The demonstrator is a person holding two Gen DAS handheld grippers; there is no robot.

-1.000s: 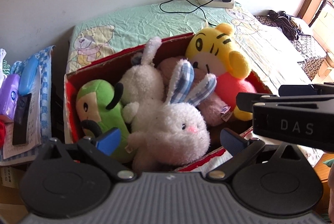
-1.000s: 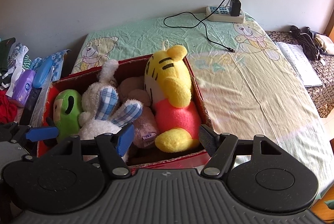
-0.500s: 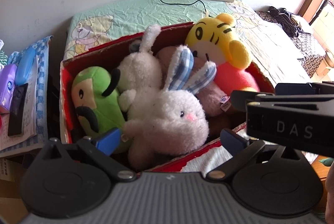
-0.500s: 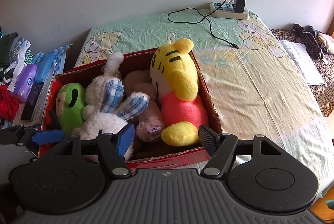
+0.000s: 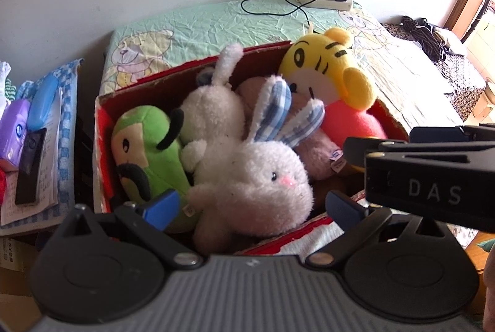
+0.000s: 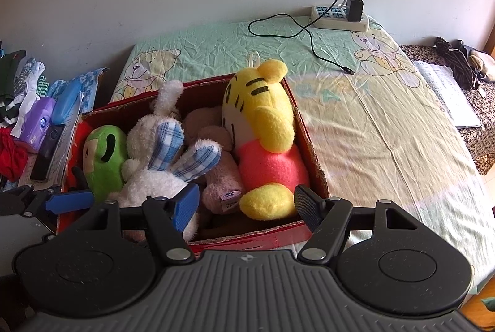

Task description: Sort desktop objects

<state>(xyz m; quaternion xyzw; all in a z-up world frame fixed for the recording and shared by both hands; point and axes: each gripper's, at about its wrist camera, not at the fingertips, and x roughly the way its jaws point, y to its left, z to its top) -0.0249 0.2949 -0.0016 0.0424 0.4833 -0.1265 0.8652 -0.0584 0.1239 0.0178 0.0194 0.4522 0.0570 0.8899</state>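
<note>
Both tools, left tool (image 5: pixel 250 205) and right tool (image 6: pixel 246 208), hang apart and empty over the red box (image 6: pixel 306 137) on the bed (image 6: pixel 386 121). The 5 plush toys are packed tightly, so lifting the white rabbit (image 5: pixel 263 180) may drag the neighbours out.

I saw the box (image 6: pixel 312 152) sitting on the bed (image 6: pixel 386 121), packed with toys: the frog toy (image 6: pixel 103 160) at its left end, the rabbit (image 5: pixel 263 186) in front of a second rabbit (image 5: pixel 213 112), the tiger (image 6: pixel 266 127) at the right end. Behind the box, by the wall, lay a power strip (image 6: pixel 338 18). Left of the bed, a phone (image 6: pixel 49 148) rested on papers.
</note>
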